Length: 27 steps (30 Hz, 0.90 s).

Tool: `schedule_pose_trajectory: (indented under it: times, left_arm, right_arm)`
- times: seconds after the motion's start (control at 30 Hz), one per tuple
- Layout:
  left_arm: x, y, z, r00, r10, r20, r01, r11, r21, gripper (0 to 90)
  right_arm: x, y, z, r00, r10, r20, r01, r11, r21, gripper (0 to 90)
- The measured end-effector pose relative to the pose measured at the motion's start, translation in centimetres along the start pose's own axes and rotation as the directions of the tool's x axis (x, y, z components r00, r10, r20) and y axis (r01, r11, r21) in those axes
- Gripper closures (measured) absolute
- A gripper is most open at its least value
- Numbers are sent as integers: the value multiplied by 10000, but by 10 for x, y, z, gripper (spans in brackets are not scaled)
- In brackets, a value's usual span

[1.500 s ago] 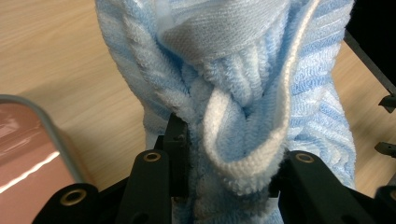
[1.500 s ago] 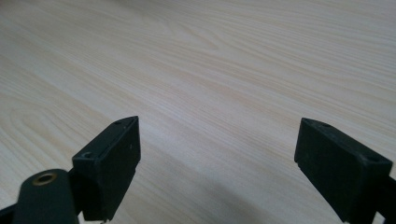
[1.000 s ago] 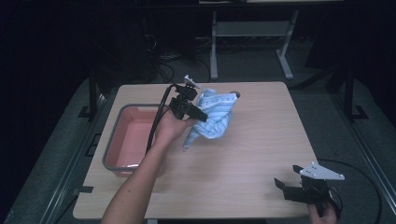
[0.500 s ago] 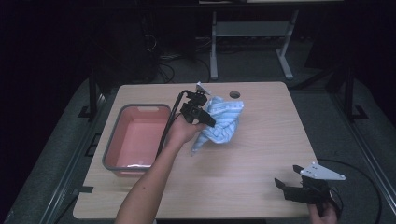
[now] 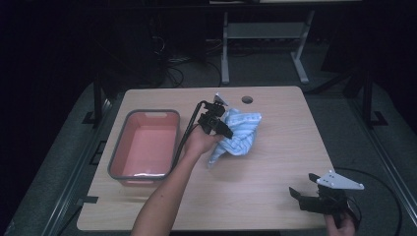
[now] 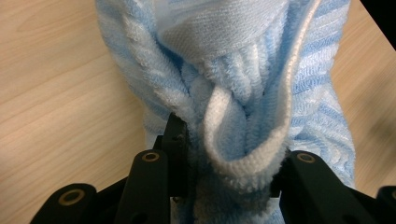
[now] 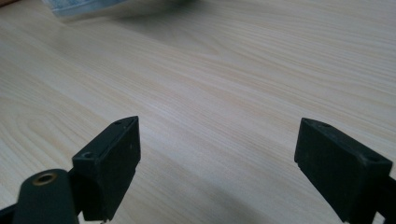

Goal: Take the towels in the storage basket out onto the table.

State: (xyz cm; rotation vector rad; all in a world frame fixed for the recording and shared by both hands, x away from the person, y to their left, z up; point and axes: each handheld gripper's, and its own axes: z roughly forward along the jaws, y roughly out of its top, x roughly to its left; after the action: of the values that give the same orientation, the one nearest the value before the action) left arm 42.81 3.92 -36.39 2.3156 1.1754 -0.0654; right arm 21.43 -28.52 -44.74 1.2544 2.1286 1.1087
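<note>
A light blue striped towel [image 5: 239,132] hangs bunched over the middle of the wooden table [image 5: 275,162], and my left gripper [image 5: 222,129] is shut on a fold of it. In the left gripper view the towel [image 6: 233,70] is pinched between the two black jaws, with my left gripper [image 6: 229,161] closed around a thick white-edged roll of cloth. My right gripper [image 5: 300,194] rests low at the table's front right corner, open and holding nothing. In the right gripper view my right gripper [image 7: 217,154] has its jaws wide apart over bare wood, and a corner of the towel [image 7: 93,8] lies far off.
A grey-rimmed pink tub [image 5: 118,157] stands on the left part of the table, beside the person's left forearm [image 5: 167,196]. A round cable hole [image 5: 247,100] sits near the far edge. Dark floor, cables and a metal stand [image 5: 260,34] lie beyond the table.
My left gripper has carried the towel a little rightward and toward the near side, lowering it over the table. The right gripper has stayed still.
</note>
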Motion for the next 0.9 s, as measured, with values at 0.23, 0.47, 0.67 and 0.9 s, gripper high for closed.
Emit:
schedule_pose_trajectory:
  times: [0.23,0.47,0.67,0.9]
  left_arm:
    - [-2,1,12,10000,-87,-9,87,10000,12,638]
    - [0,0,26,9997,-230,7,230,9997,126,633]
    - [-1,0,35,9995,-313,-21,313,9994,175,630]
    - [-7,0,44,9996,-277,26,276,9994,214,625]
  right_arm:
    - [0,0,0,10000,-6,-12,6,10000,-46,138]
    - [1,0,2,10000,-16,-45,16,10000,13,138]
    - [2,0,3,9999,-45,-95,46,10000,42,138]
    - [2,0,2,9999,-16,-106,16,10000,69,138]
